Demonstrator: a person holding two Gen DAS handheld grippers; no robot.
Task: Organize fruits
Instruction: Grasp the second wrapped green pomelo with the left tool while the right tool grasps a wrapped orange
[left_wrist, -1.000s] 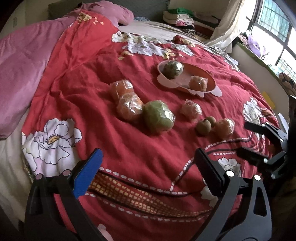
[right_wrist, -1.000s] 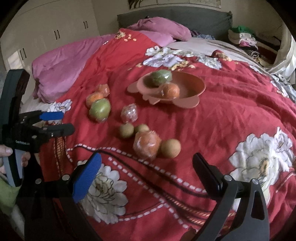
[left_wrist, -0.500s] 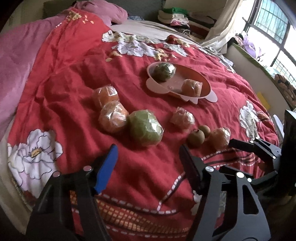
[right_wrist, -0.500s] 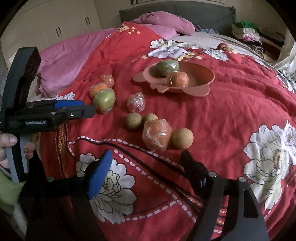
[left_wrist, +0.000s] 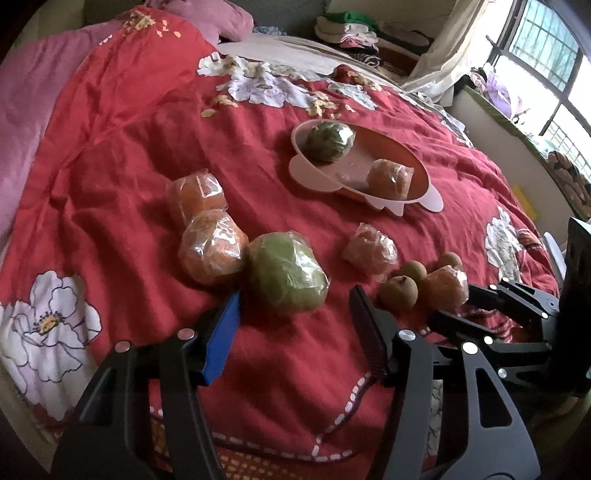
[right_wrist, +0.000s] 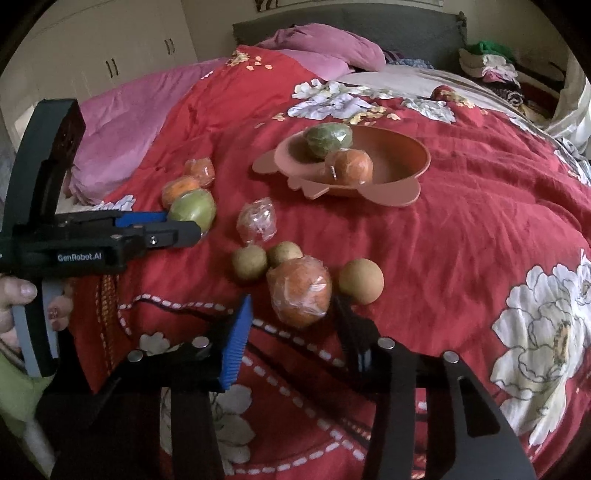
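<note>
Red floral bedspread (left_wrist: 122, 155), fruit laid out on it. Far left, two plastic-wrapped oranges touching: rear wrapped orange (left_wrist: 195, 195), front wrapped orange (left_wrist: 212, 252). Against the front one, a wrapped green fruit (left_wrist: 287, 273). Left gripper (left_wrist: 293, 308) low over the quilt, jaws apart, nothing between them; blue pad tip just beside the green fruit's left flank, black finger off to its right, the fruit lying just ahead of the gap. Right of that, a small wrapped pinkish fruit (left_wrist: 370, 249) alone. Behind it, a salmon plate (left_wrist: 417, 166) with scalloped tabs, holding a wrapped green fruit at the back and a wrapped orange at the front. Further right, a cluster: three small brown round fruits, nearest-left one (right_wrist: 249, 263), and a wrapped orange in the cluster (right_wrist: 300, 292) touching them. Right gripper (right_wrist: 293, 314) with fingers spread either side of that cluster orange, not clamped on it. Contact unclear.
</note>
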